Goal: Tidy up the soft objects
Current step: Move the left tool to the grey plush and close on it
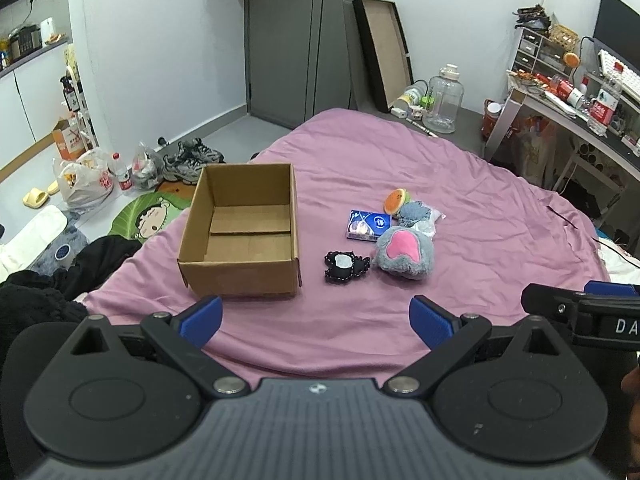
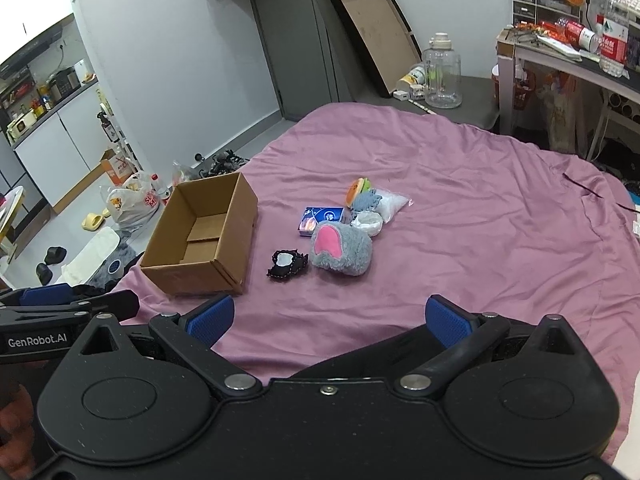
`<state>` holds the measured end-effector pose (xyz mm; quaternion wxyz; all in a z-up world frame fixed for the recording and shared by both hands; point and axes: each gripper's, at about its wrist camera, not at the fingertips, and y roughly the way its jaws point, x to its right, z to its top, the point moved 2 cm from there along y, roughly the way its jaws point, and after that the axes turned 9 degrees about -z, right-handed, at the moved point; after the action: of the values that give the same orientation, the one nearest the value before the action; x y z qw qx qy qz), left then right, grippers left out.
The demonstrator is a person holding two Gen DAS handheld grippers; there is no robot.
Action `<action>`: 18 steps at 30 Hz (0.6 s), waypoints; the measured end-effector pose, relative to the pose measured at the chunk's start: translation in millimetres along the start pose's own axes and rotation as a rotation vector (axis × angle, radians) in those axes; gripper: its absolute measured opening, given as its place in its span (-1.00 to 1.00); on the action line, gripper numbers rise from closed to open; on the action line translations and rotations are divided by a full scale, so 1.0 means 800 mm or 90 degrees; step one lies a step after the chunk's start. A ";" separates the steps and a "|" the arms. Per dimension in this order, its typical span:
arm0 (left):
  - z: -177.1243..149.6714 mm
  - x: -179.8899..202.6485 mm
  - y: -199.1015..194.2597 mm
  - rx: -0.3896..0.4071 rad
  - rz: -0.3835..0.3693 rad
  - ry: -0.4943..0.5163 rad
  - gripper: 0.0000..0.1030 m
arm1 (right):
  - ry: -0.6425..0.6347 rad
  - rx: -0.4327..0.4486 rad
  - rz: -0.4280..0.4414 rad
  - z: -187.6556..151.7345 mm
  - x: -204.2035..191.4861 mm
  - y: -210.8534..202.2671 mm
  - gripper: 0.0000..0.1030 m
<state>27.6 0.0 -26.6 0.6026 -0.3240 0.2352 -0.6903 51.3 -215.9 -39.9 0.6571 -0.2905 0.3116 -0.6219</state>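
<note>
1. Cardboard comes first on the left: an open box point(image 1: 240, 232) sits upright on the purple bedspread point(image 1: 460, 208) with nothing inside it — in my judgement the bin the soft things are meant for.
2. Just right of the box lies a small black frilly piece with a white centre point(image 1: 344, 265), flat on the cover and apart from the box wall.
3. Beside it rests the grey plush with a pink patch point(image 1: 404, 252), the nearest bulky item, so a likely first pick.
4. Behind the plush cluster a blue packet point(image 1: 368, 224), an orange-and-green plush point(image 1: 396, 200), a blue-grey knitted piece point(image 1: 414, 214) and a clear bag point(image 2: 390, 202), bunched together within easy reach of either tool.
5. The left gripper point(image 1: 316, 316) hangs wide and empty, low over the near edge of the bed.
6. The right gripper point(image 2: 330, 316) — equally spread, holding nothing — faces the pile, so sorting looks not yet begun.
</note>
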 end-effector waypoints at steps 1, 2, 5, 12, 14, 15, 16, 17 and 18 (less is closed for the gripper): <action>0.001 -0.001 0.005 -0.005 0.000 -0.002 0.93 | 0.001 -0.003 0.001 0.001 0.000 0.005 1.00; 0.002 -0.001 0.011 -0.011 0.001 -0.003 0.93 | 0.002 -0.005 0.002 0.002 0.000 0.008 1.00; 0.004 -0.001 0.029 -0.027 0.002 -0.006 0.92 | 0.006 -0.013 0.002 0.005 0.002 0.022 1.00; 0.010 0.001 0.067 -0.059 -0.007 -0.012 0.92 | 0.007 -0.037 0.006 0.014 0.006 0.051 1.00; 0.012 0.002 0.078 -0.068 -0.011 -0.014 0.92 | 0.009 -0.045 0.008 0.017 0.006 0.059 1.00; 0.012 0.001 0.082 -0.073 -0.012 -0.014 0.92 | 0.010 -0.049 0.010 0.019 0.007 0.064 1.00; 0.013 0.001 0.087 -0.078 -0.012 -0.014 0.92 | 0.012 -0.053 0.012 0.020 0.007 0.068 1.00; 0.014 0.001 0.092 -0.082 -0.013 -0.014 0.92 | 0.012 -0.056 0.013 0.021 0.007 0.072 1.00; 0.014 0.001 0.096 -0.085 -0.014 -0.014 0.92 | 0.014 -0.058 0.015 0.022 0.007 0.076 1.00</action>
<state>88.1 -12.4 -73.5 0.5748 -0.3738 0.2704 -0.6758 104.1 -218.2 -75.9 0.6468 -0.3100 0.3502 -0.6025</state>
